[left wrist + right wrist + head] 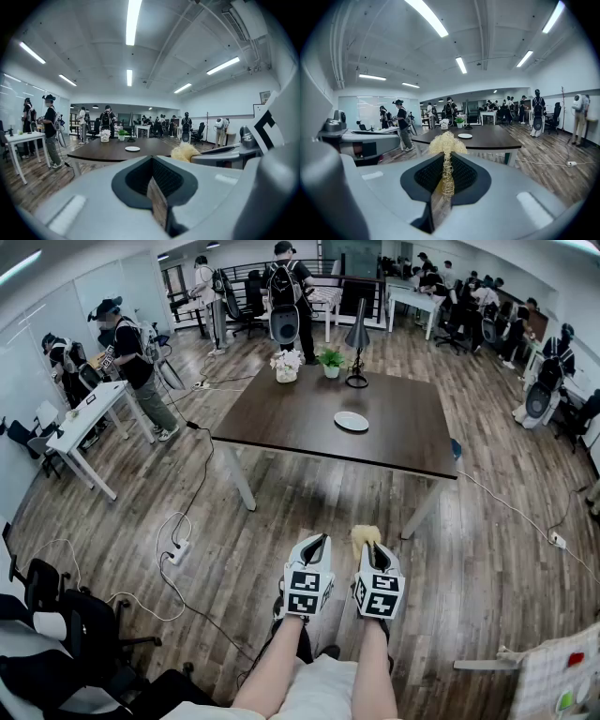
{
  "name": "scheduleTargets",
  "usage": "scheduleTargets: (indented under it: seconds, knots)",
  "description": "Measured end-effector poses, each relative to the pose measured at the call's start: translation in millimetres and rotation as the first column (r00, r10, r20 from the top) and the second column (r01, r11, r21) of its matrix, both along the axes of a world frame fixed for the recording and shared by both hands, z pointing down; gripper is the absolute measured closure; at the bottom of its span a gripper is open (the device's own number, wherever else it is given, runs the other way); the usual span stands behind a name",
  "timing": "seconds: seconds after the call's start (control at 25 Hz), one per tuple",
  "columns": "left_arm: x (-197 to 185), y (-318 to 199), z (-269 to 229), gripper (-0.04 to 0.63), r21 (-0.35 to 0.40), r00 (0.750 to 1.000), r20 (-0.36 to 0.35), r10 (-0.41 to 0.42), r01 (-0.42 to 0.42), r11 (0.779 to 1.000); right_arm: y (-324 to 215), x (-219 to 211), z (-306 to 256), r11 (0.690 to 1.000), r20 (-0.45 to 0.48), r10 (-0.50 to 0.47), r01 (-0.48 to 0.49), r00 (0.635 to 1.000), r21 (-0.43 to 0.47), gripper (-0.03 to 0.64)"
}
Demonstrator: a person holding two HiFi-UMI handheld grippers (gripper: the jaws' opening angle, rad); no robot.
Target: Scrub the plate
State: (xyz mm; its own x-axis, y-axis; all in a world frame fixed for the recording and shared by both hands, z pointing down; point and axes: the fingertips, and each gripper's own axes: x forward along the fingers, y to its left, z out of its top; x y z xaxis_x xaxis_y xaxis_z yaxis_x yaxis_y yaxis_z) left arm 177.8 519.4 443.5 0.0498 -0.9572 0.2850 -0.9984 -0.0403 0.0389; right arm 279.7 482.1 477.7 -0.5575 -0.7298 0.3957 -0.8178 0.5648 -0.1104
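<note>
Plate (352, 421): small, white and round, so it has no long axis. It lies flat on the dark table (281, 427), just toward 3 o'clock from the tabletop's middle, with nothing touching it.
Table neighbours: a desk lamp (357, 343) stands at 12 o'clock from the plate. A pot of white flowers (287, 365) and a small green plant (330, 359) stand at about 10 to 11 o'clock, well apart from it.
Bearing: in the head view the plate lies at 12 o'clock from both grippers, well apart, with the table's near edge and bare floor between.
Right gripper (375, 551): pinching a straw-coloured scrubber (446, 143). The stem runs along the jaws and the fluffy tuft faces forward; in the right gripper view the plate sits just right of the tuft.
Left gripper (317, 544): jaws pressed together, nothing between them.
Nearer hand: the two are about level. The right is marginally closer in line and carries the scrubber.
Coming move: judged, a straight advance toward 12 o'clock, then lowering the tuft onto the plate.
</note>
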Motion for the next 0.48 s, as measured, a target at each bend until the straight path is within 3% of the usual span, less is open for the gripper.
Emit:
scheduleTargets:
  seconds: [0.48]
  knots:
    - [6, -48, 6, 0.594, -0.008, 0.999, 0.021, 0.025, -0.025, 1.0, -44, 15, 9, 0.999, 0.049, 0.033, -0.033, 0.998, -0.005, 0.558]
